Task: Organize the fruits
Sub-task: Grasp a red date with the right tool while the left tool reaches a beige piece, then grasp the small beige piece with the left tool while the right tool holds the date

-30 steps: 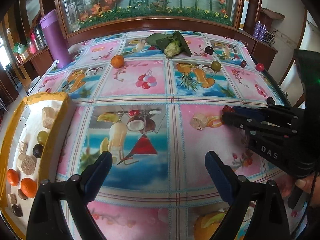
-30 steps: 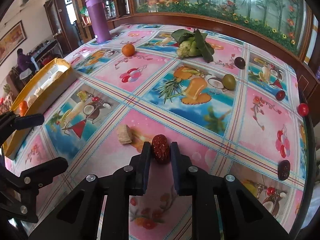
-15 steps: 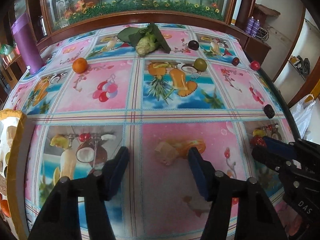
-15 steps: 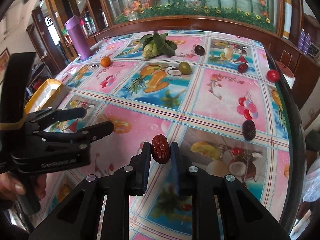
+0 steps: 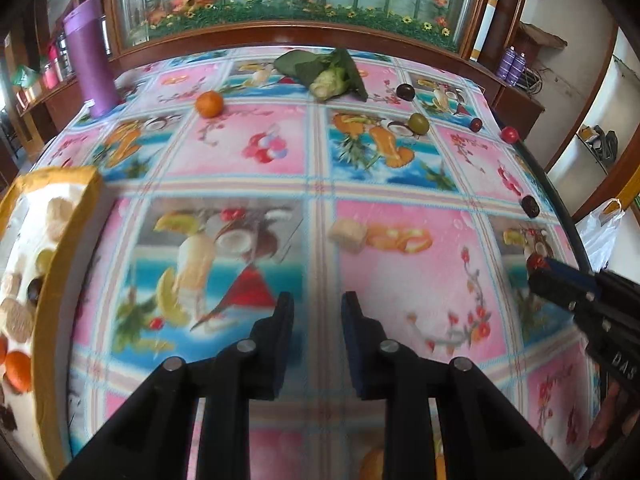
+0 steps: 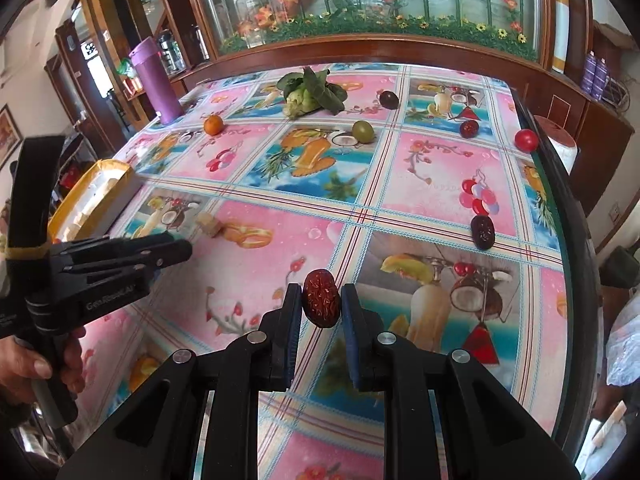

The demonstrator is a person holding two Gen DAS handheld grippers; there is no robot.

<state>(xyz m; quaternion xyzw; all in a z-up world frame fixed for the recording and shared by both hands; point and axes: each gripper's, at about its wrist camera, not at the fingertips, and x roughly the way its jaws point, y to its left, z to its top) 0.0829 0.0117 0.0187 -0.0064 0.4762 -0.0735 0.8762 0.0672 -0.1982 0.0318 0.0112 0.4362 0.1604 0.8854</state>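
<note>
The red date (image 6: 321,298) sits pinched between the right tongs (image 6: 320,306), lifted above the table (image 6: 420,168). Keep that squeeze steady and carry it level toward the yellow tray (image 6: 96,192) (already holding sorted fruit). The left tongs (image 5: 316,316), just closed with nothing between them, should keep aside.

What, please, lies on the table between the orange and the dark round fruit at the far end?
A leafy green vegetable lies between the orange and dark fruit, per the right wrist view.
</note>
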